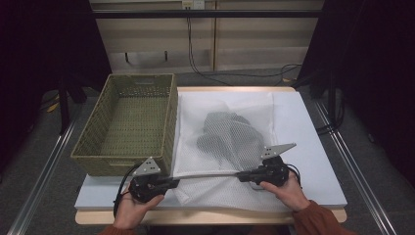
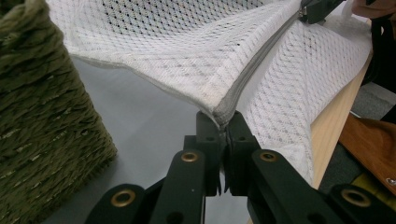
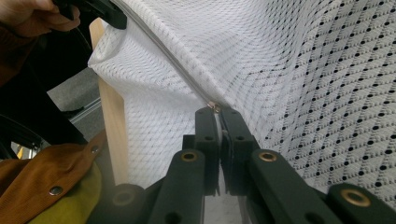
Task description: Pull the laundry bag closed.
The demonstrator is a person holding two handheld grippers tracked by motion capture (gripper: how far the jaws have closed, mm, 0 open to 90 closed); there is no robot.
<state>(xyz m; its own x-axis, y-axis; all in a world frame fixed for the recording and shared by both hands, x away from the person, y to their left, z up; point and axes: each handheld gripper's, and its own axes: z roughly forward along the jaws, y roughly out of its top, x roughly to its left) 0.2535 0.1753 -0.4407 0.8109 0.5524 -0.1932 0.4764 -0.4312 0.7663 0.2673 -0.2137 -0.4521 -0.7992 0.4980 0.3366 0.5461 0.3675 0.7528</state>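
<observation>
While clamped taut, zipper [image 1: 208, 175] runs left–right

Dark contents of mesh bag [image 1: 227, 134]: veiled by netting, kind cannot be told.
Woven basket [image 2: 42, 116]: cut off by left edge in left gripper view.
Zipper pull [image 3: 215, 107]: tiny, half hidden between right tongs [image 3: 218, 114].
</observation>
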